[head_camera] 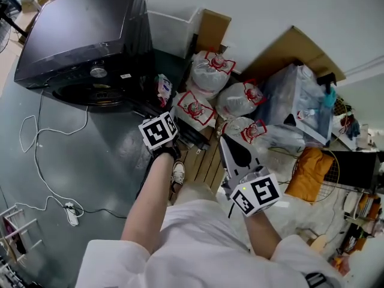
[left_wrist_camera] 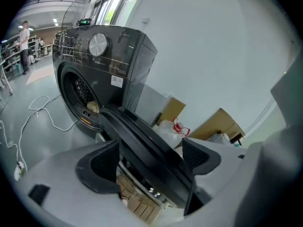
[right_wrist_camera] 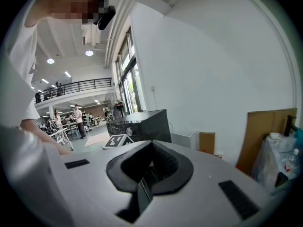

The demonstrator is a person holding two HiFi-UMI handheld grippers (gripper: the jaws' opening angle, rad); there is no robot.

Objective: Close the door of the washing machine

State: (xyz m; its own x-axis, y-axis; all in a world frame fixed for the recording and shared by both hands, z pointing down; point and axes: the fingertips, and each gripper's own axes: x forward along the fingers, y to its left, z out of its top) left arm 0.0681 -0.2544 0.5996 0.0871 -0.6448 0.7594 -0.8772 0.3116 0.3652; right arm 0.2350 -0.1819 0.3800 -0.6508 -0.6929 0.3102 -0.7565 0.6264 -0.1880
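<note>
Straddling the rim of the round black washing machine door (left_wrist_camera: 142, 143), the left gripper (left_wrist_camera: 150, 163) holds its jaws wide apart, not clamping it. The door stands swung out from the dark grey front-loading washer (left_wrist_camera: 102, 74) beyond them. The right gripper (right_wrist_camera: 149, 167) has its jaws together, empty. With so loose a hold, the rim could slip free mid-swing, leaving the door unlatched.

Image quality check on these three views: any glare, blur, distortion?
Head view: evenly lit, sharp, soft sheen on the washing machine top. Left gripper view: strong fisheye bend, black corners, door close yet sharp. Right gripper view: same fisheye, mosaic patch top left, windows bright.
</note>
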